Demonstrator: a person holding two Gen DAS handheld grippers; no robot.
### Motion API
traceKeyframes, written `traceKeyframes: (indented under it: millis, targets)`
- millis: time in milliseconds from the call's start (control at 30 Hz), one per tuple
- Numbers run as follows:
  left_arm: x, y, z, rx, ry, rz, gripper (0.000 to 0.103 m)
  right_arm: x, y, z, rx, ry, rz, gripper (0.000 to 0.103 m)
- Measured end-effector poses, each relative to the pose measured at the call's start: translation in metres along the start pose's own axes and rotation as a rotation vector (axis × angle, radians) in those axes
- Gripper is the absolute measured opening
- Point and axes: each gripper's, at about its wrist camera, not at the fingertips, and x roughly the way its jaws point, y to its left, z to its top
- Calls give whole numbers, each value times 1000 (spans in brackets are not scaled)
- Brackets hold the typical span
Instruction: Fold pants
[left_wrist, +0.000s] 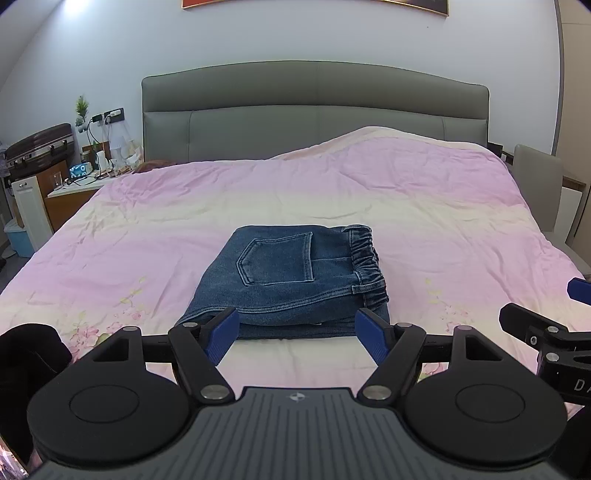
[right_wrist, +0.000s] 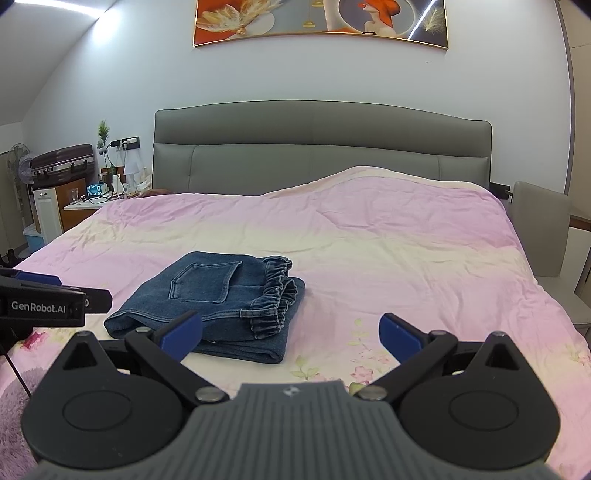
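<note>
I have both tongs spread wide and holding nothing. The left tongs (left_wrist: 297, 328) hang just short of the near edge of the pants (left_wrist: 291, 280), with the blue pads flanking that edge, not touching it as far as I can tell. The right tongs (right_wrist: 291, 332) sit a little to the right of the bundle, with the left pad overlapping it in view and the right pad over bare quilt (right_wrist: 406, 251).

The pants (right_wrist: 210, 306) lie toward the near edge of the bed, about midway across it, well apart from the headboard (left_wrist: 314, 110). They are already a compact, roughly square stack of several layers, with the back pocket (left_wrist: 277, 258) facing up and the gathered elastic waistband (right_wrist: 275, 291) bunched along the right side. I judge the folding done or all but done. The tongs stand off because there is nothing left to grip, at most an edge to square.

The denim is mid-blue, thick and stiff enough to hold its creases, with pale stitching. The waistband is ruched and bulkier, so that side sits higher. The quilt beneath is soft, rumpled pink fading to cream, with small flowers printed near the front edge. It gives, so the stack could tilt if nudged.
</note>
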Motion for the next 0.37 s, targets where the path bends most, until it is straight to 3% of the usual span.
traceKeyframes:
  millis: [367]
  targets:
    - [0,-1,0,8,-4,8,84,-1,0,0,-1,-3,-3,98]
